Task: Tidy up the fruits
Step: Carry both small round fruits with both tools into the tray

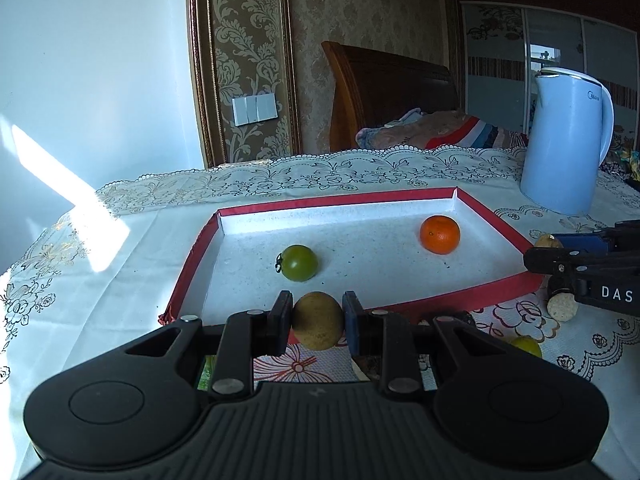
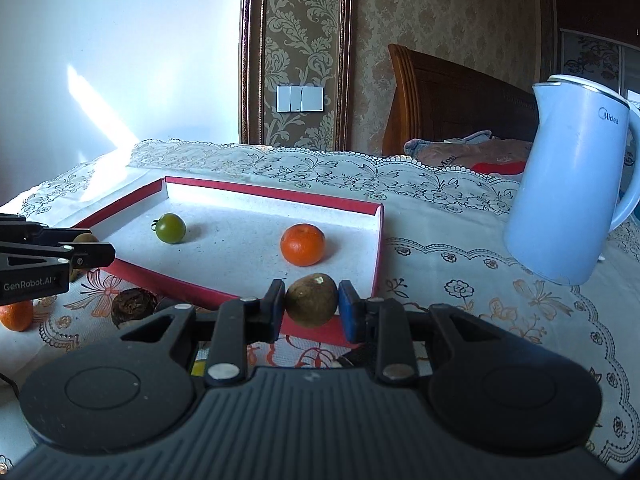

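Now a brown round fruit (image 1: 317, 320) is clamped in the left gripper (image 1: 316, 320), a second brown fruit (image 2: 312, 300) in the right gripper (image 2: 312, 301), both held above the near rim of the red-edged tray (image 1: 192, 252). Inside, a green tomato (image 1: 300, 263) and an orange (image 1: 440, 234) are seen; a kettle (image 1: 564, 144) stands far right.

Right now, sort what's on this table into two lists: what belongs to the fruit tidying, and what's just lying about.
Job:
- red-edged tray
- green tomato and orange, both in the tray
- brown fruit in the left gripper, jaws shut on it
- second brown fruit in the right gripper, likewise
- loose orange on the cloth

Lying about:
- blue kettle
- lace tablecloth
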